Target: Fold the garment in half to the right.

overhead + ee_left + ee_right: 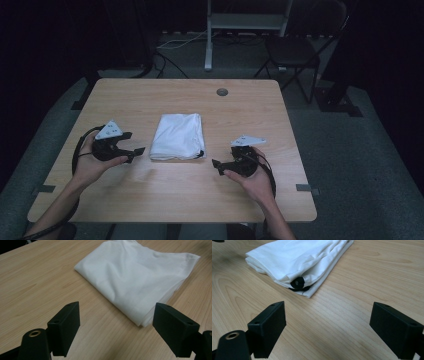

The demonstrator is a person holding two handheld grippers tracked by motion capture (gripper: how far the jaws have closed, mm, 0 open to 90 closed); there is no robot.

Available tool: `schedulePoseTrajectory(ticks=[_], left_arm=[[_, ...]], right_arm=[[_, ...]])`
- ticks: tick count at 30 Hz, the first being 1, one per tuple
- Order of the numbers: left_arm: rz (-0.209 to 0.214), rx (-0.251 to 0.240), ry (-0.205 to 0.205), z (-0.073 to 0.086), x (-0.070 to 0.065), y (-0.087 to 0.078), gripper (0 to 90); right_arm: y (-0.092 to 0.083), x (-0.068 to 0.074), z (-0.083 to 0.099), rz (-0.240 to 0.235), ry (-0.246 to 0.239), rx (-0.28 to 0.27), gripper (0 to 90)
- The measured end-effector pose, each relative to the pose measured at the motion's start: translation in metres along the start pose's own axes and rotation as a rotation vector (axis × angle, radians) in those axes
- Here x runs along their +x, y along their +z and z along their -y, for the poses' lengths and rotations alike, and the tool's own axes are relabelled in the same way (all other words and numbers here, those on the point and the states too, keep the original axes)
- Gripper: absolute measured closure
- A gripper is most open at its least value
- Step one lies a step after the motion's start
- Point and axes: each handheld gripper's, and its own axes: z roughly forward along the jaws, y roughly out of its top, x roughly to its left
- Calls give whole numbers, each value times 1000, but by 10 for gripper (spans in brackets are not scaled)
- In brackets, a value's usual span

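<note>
Both hands hold their tools low over the worktop (125, 195), the left gripper (134, 154) and right gripper (218, 166) with jaws spread wide and empty either side of the folded white cloth (178, 136), which looks soft, light and floppy, best pinched at its layered near corners.

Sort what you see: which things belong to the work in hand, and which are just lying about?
In the work:
folded white cloth
left tool, open beside it
right tool, open beside it

Lying about:
wooden table, only bearing the cloth
folding chair behind the table
cables on the floor
</note>
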Motion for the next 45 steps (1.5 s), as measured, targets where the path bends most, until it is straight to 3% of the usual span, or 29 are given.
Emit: schedulePoseTrajectory(ticks=[45], left_arm=[[-76, -17, -53, 49, 6, -45, 215]], right_arm=[[-40, -23, 21, 75, 40, -39, 131]])
